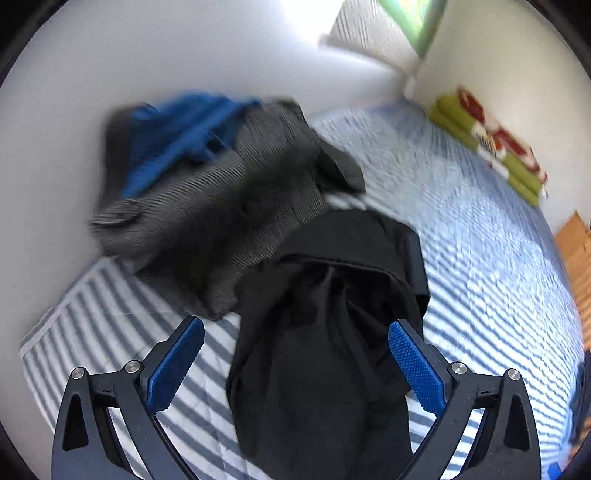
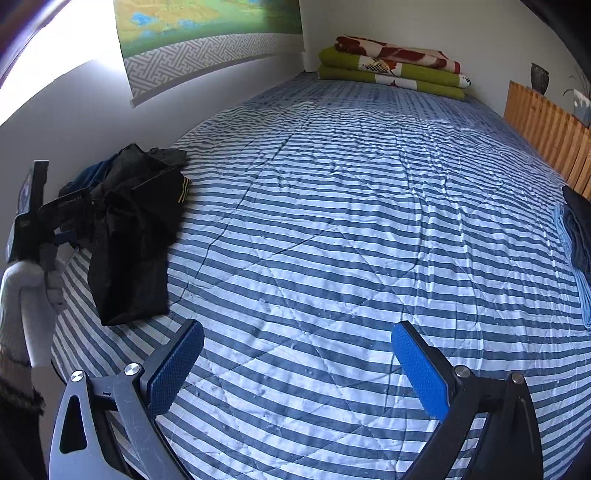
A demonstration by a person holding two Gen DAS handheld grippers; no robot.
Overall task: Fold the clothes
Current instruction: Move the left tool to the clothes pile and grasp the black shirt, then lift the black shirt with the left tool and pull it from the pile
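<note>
Blue pads (image 1: 175, 363) of the left gripper (image 1: 295, 363) stood wide apart, holding nothing. Between them, but a little beyond the tips, lay the black garment (image 1: 325, 332), crumpled on the striped bedspread (image 1: 480, 258); I could not tell whether any pad touched it. Behind it a grey knitted garment (image 1: 221, 206) was heaped against the white wall (image 1: 147, 55), with a blue garment (image 1: 177, 136) on top of it. This view was blurred.

Over on the other side, the right gripper (image 2: 297, 369) was also spread wide and empty, above bare bedspread, well apart from the pile. Its camera showed what the left one did not: the left gripper's body from the side, held by a hand (image 2: 40, 266) in a light glove, just beside the black garment near the wall. It also showed folded blue cloth (image 2: 576, 254) at the right edge of the bed. Farther off were a wooden headboard (image 2: 546, 144), folded green and red blankets (image 2: 391, 66) at the far end, and a wall hanging (image 2: 207, 33).
</note>
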